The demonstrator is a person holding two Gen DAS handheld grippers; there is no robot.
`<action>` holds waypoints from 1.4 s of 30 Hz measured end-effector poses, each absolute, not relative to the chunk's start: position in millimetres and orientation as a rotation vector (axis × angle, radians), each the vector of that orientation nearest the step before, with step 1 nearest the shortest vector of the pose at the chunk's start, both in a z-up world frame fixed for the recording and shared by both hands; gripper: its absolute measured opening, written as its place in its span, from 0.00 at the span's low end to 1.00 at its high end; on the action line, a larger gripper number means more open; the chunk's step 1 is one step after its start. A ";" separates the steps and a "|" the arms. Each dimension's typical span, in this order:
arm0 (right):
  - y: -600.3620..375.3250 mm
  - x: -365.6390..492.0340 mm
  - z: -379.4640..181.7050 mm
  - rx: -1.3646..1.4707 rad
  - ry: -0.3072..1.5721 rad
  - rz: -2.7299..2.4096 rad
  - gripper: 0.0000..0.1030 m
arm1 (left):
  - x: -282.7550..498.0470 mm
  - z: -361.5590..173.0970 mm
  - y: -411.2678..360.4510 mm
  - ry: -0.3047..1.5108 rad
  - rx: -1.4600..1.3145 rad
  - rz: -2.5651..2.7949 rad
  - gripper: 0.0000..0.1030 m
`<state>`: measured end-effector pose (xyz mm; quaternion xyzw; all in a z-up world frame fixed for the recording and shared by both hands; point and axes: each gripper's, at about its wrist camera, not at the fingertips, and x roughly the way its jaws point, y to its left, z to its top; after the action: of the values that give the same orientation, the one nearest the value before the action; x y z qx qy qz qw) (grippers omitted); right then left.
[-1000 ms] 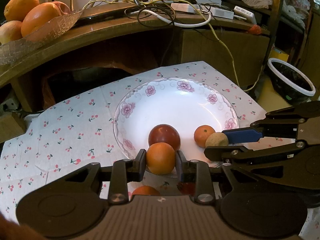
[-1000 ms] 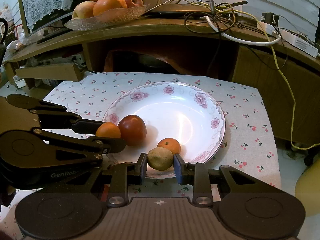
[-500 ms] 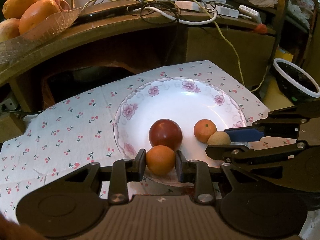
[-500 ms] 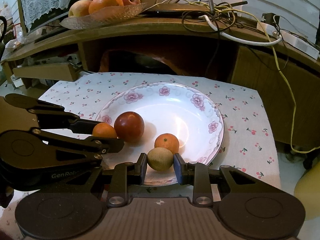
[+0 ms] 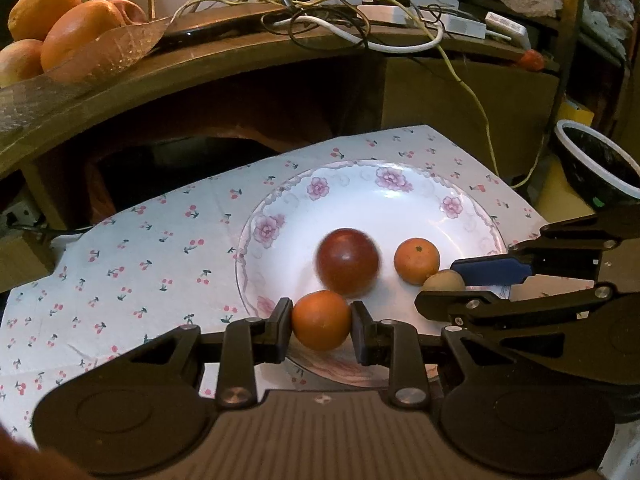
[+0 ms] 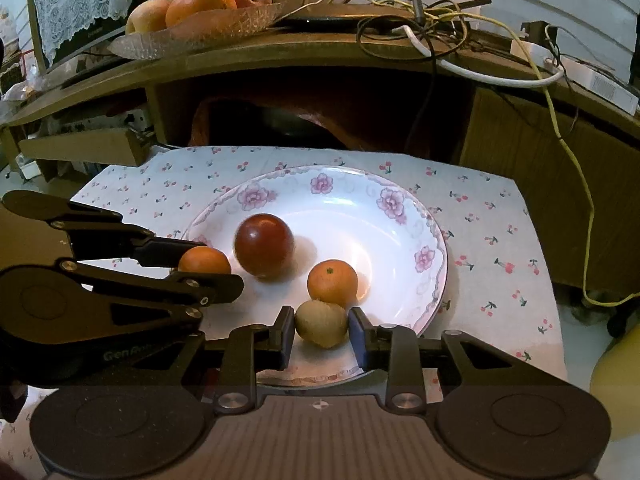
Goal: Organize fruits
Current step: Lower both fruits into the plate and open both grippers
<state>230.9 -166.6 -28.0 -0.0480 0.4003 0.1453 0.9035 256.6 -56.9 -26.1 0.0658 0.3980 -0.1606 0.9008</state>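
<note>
A round orange fruit (image 5: 321,320) is clamped between the jaws of the left gripper (image 5: 321,322). A brownish-green oval kiwi (image 6: 321,323), long axis roughly across the jaws, is clamped by the right gripper (image 6: 321,330). Both are held over the near rim of a white flower-patterned plate (image 6: 400,216), where a dark red apple (image 6: 264,245) and a small orange tangerine (image 6: 332,283) lie.

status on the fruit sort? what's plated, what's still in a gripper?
Done: a dark red fruit and a small orange lie loose on the flowered plate.
In hand: the left gripper is shut on an orange and the right gripper on a brownish-green fruit, both low over the plate's near rim.
Left: releasing both.
</note>
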 end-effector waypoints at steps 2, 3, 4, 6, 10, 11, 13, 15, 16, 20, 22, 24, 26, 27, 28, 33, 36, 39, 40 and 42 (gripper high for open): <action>-166.2 230.5 -27.3 -0.099 0.822 0.300 0.32 | 256.6 -24.9 -56.5 0.823 0.136 -0.330 0.34; -166.2 230.5 -26.9 -0.099 0.819 0.300 0.33 | 256.5 -24.2 -56.5 0.821 0.137 -0.329 0.35; -166.4 230.8 -26.7 -0.099 0.819 0.300 0.33 | 256.4 -23.0 -56.1 0.817 0.137 -0.327 0.35; -166.6 230.9 -26.0 -0.099 0.815 0.300 0.34 | 255.9 -20.3 -55.0 0.809 0.134 -0.326 0.36; -168.1 230.2 -22.7 -0.090 0.800 0.297 0.39 | 254.8 -12.0 -50.9 0.786 0.119 -0.321 0.38; -168.8 230.2 -21.3 -0.084 0.797 0.297 0.39 | 254.8 -10.6 -50.0 0.783 0.117 -0.320 0.38; -169.4 230.0 -18.6 -0.073 0.789 0.299 0.40 | 254.0 -7.7 -48.7 0.775 0.114 -0.319 0.38; -169.5 228.7 -16.3 -0.070 0.778 0.301 0.40 | 253.2 -5.7 -48.1 0.771 0.113 -0.319 0.39; -169.8 228.1 -15.1 -0.068 0.772 0.299 0.40 | 252.7 -4.6 -47.7 0.768 0.112 -0.320 0.39; -174.3 227.8 -9.8 -0.046 0.749 0.277 0.40 | 250.7 1.2 -46.1 0.758 0.107 -0.321 0.39; -178.7 228.4 -6.4 -0.024 0.740 0.263 0.40 | 249.8 4.5 -44.3 0.752 0.100 -0.320 0.39; -182.7 228.2 -3.8 -0.006 0.734 0.253 0.40 | 249.5 6.7 -42.5 0.751 0.090 -0.320 0.39; -186.0 227.7 -2.6 0.007 0.734 0.245 0.40 | 248.6 7.7 -41.5 0.753 0.087 -0.321 0.39; -187.1 227.2 -2.4 0.011 0.735 0.241 0.40 | 248.2 7.8 -41.3 0.754 0.088 -0.320 0.39; -188.0 226.4 -2.5 0.014 0.737 0.238 0.40 | 247.7 7.8 -41.1 0.755 0.089 -0.320 0.39; -191.4 219.0 1.1 0.027 0.737 0.241 0.40 | 239.8 8.9 -40.0 0.762 0.101 -0.329 0.39; -189.4 212.9 3.8 0.022 0.736 0.257 0.40 | 232.6 11.2 -39.7 0.761 0.108 -0.336 0.39; -185.3 206.1 4.8 0.013 0.743 0.281 0.40 | 226.3 13.1 -39.4 0.761 0.117 -0.341 0.40; -184.0 204.4 4.8 0.011 0.746 0.288 0.40 | 224.7 13.1 -39.5 0.764 0.120 -0.340 0.40; -180.8 200.6 4.3 0.006 0.756 0.305 0.40 | 220.8 12.1 -39.1 0.772 0.130 -0.338 0.40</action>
<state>200.6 -180.8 4.3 0.0031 0.3677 0.1484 0.9180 220.8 -39.1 12.1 0.0629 0.3742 -0.1641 0.9105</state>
